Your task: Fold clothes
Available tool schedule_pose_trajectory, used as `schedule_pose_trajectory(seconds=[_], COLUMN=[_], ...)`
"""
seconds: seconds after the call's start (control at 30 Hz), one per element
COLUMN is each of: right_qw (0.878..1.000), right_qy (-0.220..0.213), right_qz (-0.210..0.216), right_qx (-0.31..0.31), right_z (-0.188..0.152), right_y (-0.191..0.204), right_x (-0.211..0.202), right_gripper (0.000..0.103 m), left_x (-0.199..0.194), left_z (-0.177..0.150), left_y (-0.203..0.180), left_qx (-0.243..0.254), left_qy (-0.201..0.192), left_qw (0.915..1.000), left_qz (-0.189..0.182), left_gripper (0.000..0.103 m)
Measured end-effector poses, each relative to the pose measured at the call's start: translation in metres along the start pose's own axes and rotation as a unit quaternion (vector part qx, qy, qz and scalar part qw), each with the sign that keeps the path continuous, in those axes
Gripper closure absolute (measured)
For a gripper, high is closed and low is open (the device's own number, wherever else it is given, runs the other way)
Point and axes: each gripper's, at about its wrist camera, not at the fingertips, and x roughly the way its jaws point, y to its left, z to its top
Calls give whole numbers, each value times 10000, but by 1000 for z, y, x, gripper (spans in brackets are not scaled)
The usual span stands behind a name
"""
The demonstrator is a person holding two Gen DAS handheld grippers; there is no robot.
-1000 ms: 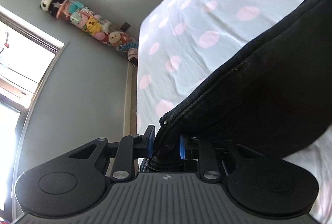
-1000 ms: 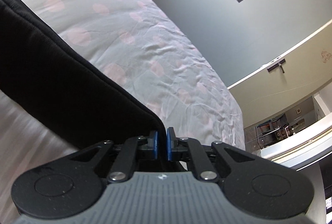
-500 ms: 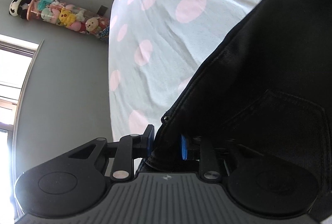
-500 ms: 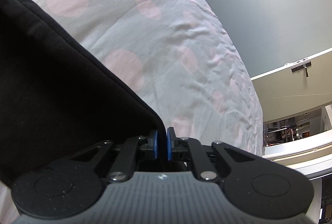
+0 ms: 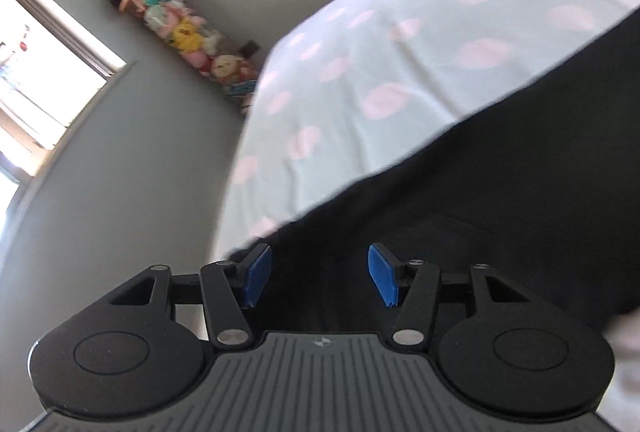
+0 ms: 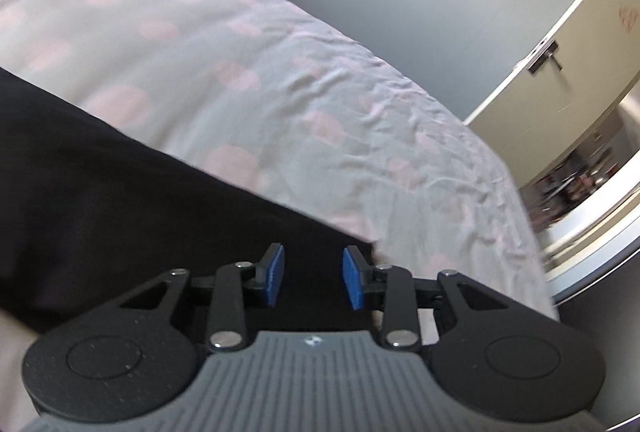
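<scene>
A black garment (image 5: 500,172) lies flat on the bed, its edge running across both views; it also shows in the right wrist view (image 6: 120,192). My left gripper (image 5: 316,278) is open, its blue pads apart just above the garment's near left corner, holding nothing. My right gripper (image 6: 312,282) is open too, pads apart over the garment's near right corner, holding nothing.
The bed sheet (image 5: 380,52) is pale with pink dots and wrinkled on the right side (image 6: 340,92). A tube of plush toys (image 5: 176,28) leans in the wall corner beside a bright window (image 5: 40,72). A door (image 6: 560,44) stands at right.
Both grippers have opened and let go of the black garment's corners. The garment, held up before, now lies flat on the bed, and both views have tilted back up.
</scene>
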Motion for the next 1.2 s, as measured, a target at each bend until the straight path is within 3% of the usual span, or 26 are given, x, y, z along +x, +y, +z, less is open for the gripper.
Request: schedule_pose_trajectory(seconds=[0.1, 0.23, 0.4, 0.53, 0.7, 0.77, 0.87, 1.0, 1.2], right_qw=[9971, 9887, 9700, 9526, 9515, 9497, 9423, 9356, 9421], right_qy=[-109, -275, -505, -837, -1039, -1078, -877, -784, -928], right_qz=[533, 1075, 1531, 1752, 1935, 1905, 2087, 2294, 2406], right_qx=[523, 1010, 1817, 2342, 2153, 2240, 2466, 2569, 2143], right_z=[-25, -64, -117, -150, -162, -169, -176, -172, -152], right_y=[10, 37, 69, 84, 83, 76, 70, 78, 110], right_x=[-39, -87, -137, -159, -157, -154, -141, -134, -137], right_gripper=[67, 66, 64, 61, 61, 61, 61, 61, 56], left_x=[-40, -80, -102, -133, -149, -140, -125, -100, -45], left_z=[-10, -33, -22, -5, 19, 15, -14, -52, -57], left_y=[-32, -64, -78, -98, -119, -125, -129, -137, -126], left_qx=[-143, -714, -1182, -976, -991, -1250, -1721, -1927, -2600], left_qy=[48, 142, 115, 4, 5, -11, -165, -316, -191], left_qw=[9984, 9899, 9824, 9862, 9892, 9877, 9813, 9794, 9646], left_qz=[-550, -1212, -1443, -1335, -1080, -944, -849, -518, -402], left_gripper=[39, 39, 39, 39, 37, 31, 31, 31, 31])
